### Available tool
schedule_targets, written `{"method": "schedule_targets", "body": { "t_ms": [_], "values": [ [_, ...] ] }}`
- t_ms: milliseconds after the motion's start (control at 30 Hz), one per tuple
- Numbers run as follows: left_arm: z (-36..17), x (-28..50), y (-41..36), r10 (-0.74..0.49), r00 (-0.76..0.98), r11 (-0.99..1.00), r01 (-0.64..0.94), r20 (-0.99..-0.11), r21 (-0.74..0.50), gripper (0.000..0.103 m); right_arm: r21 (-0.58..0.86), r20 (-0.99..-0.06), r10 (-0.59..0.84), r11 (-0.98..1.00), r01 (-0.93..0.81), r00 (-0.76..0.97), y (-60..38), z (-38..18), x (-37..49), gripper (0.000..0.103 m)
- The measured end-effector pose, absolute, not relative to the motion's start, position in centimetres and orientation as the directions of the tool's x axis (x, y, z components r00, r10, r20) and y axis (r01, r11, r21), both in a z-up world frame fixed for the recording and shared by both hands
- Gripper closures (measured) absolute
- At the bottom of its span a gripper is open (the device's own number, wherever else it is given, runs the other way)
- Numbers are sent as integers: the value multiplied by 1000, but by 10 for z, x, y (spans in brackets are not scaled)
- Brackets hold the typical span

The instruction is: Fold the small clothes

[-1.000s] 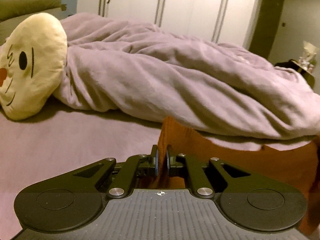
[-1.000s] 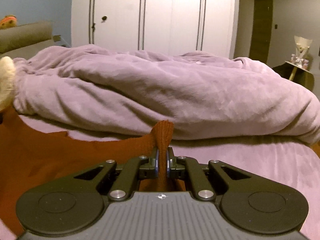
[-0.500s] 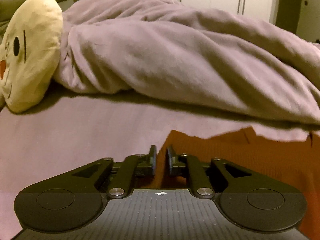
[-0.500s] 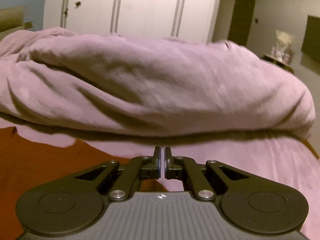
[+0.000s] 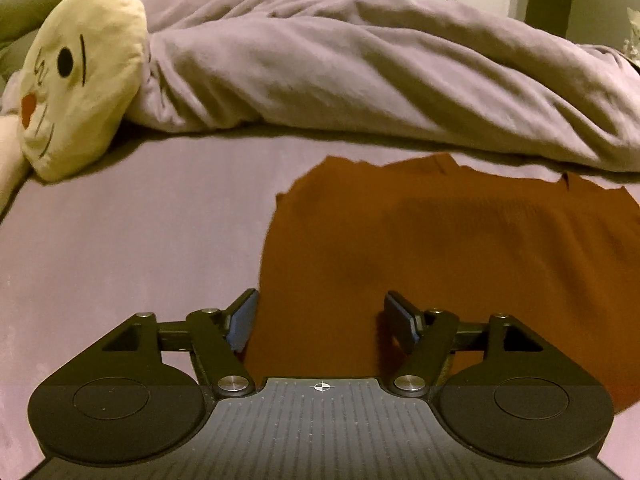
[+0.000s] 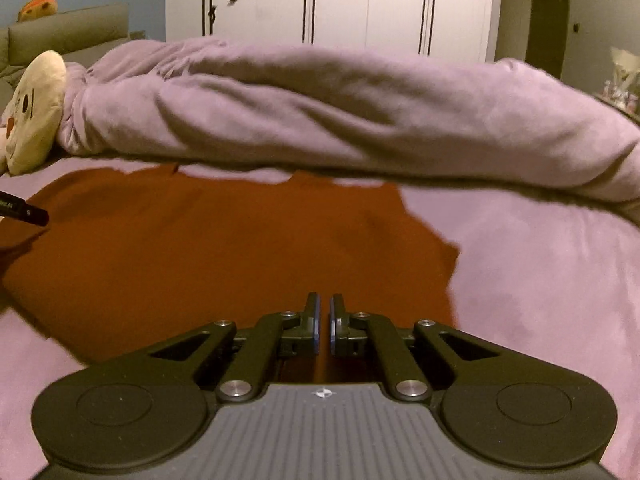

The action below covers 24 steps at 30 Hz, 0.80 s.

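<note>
A rust-orange knitted garment (image 5: 440, 248) lies spread flat on the purple bed sheet (image 5: 132, 240); it also shows in the right wrist view (image 6: 224, 248). My left gripper (image 5: 322, 320) is open and empty, its jaws wide apart over the garment's near left edge. My right gripper (image 6: 324, 322) is over the garment's near right part, its pads nearly together with a thin gap and nothing between them. A dark tip of the left gripper (image 6: 24, 210) shows at the left edge of the right wrist view.
A bunched purple blanket (image 5: 380, 80) lies across the bed just beyond the garment. A cream plush pillow with a face (image 5: 80, 80) sits at the far left. White wardrobe doors (image 6: 320, 4) stand behind the bed.
Both grippers let go of the garment, which dropped flat onto the sheet. The left gripper opened wide. Both pulled back toward the garment's near edge.
</note>
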<state>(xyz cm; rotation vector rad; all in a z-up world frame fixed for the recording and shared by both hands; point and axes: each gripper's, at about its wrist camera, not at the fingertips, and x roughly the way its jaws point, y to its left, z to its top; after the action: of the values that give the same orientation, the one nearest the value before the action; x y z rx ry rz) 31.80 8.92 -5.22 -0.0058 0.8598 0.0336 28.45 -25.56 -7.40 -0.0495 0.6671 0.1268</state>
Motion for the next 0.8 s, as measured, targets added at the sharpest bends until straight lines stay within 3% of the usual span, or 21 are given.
{"method": "schedule_targets", "body": {
  "t_ms": [167, 333, 500, 800],
  "values": [
    [-61, 315, 82, 50, 635, 999, -23, -771, 46, 23, -71, -608, 60, 989, -129, 792, -246, -88, 294, 99],
    [-63, 314, 90, 60, 627, 998, -44, -777, 41, 18, -207, -588, -70, 976, -66, 806, -255, -97, 297, 101],
    [-55, 312, 93, 59, 638, 998, -65, -767, 23, 19, -163, -612, -149, 985, 60, 777, -279, -89, 306, 101],
    [-44, 338, 56, -25, 691, 999, 1, -722, -33, 19, -61, -579, 9, 997, -54, 815, -243, -72, 315, 100]
  ]
}}
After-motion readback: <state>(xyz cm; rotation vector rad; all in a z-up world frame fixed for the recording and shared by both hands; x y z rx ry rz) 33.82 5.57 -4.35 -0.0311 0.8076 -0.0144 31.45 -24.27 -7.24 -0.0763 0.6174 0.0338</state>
